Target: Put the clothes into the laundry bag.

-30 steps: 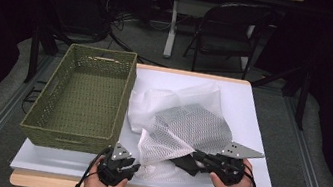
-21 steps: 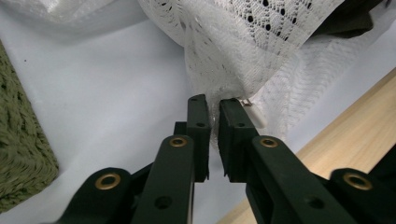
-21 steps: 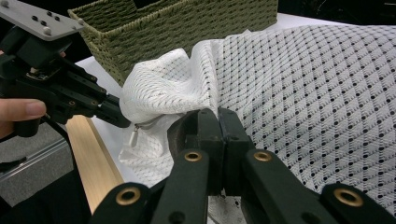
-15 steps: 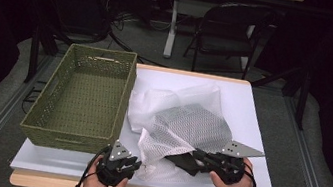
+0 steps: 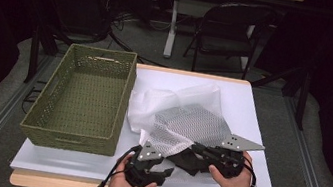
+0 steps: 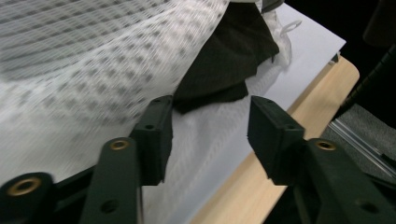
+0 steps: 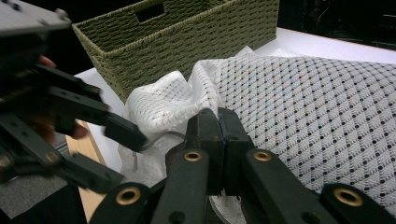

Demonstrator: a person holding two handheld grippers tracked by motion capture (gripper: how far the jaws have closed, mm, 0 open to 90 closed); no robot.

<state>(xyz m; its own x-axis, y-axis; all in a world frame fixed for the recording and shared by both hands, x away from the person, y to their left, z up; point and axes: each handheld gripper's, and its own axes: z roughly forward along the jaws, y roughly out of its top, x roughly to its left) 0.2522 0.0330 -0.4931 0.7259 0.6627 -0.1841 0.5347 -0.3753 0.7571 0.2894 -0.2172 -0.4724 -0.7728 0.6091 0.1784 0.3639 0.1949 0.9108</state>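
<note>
i see the white mesh bag (image 5: 185, 124) lying at the centre of the high view on the white table cover (image 5: 249, 104), with a dark cloth (image 5: 191, 161) poking out at its lower edge. my right gripper (image 5: 198, 150) is pinched tight on the bag's lower rim. my left gripper (image 5: 167, 173), lower centre, has just been opening and grips nothing. the green basket (image 5: 80, 97) sits to the left of the bag.

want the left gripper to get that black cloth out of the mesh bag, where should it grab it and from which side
Grip the black cloth at its pointed corner, which sticks out from under the mesh bag and lies flat on the white table cover. Come in low from the table's near edge: the left gripper, jaws just opening with nothing between them, already faces that corner.
</note>
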